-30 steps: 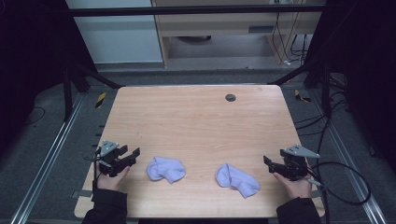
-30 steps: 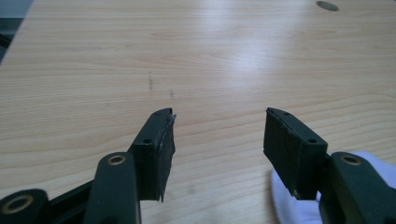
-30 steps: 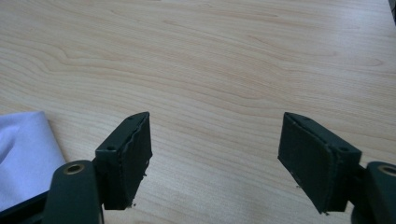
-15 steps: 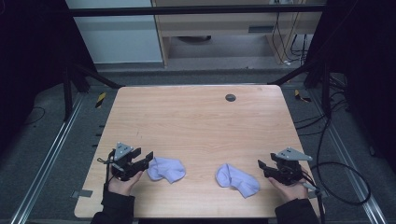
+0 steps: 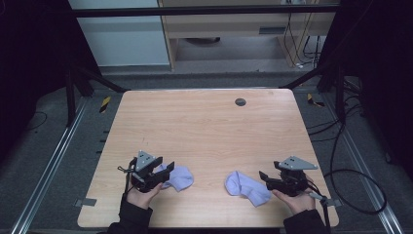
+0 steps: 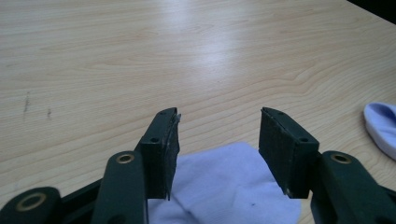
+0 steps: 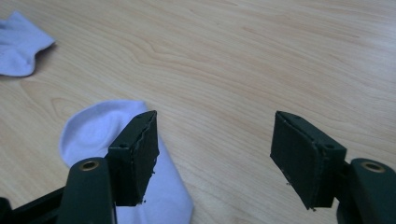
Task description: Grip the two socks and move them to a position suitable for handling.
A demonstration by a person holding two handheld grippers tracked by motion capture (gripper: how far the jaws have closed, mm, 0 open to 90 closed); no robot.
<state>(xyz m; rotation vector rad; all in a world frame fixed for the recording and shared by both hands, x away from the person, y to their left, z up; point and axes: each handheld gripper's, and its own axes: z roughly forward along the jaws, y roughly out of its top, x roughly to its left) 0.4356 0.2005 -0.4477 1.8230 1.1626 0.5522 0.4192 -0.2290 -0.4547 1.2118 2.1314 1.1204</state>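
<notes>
Two plain unmarked socks (image 5: 178, 176), wooden table (image 5: 204, 131)

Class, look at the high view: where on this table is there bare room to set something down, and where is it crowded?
The table is bare from the dark disc down to the socks. A narrow free strip lies between the left sock and right sock. The near edge is crowded: left gripper, right gripper.

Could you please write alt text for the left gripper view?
Two open black jaws of the left gripper frame the edge of a pale lavender sock lying on a light wooden table. A second sock shows at the right edge.
</notes>
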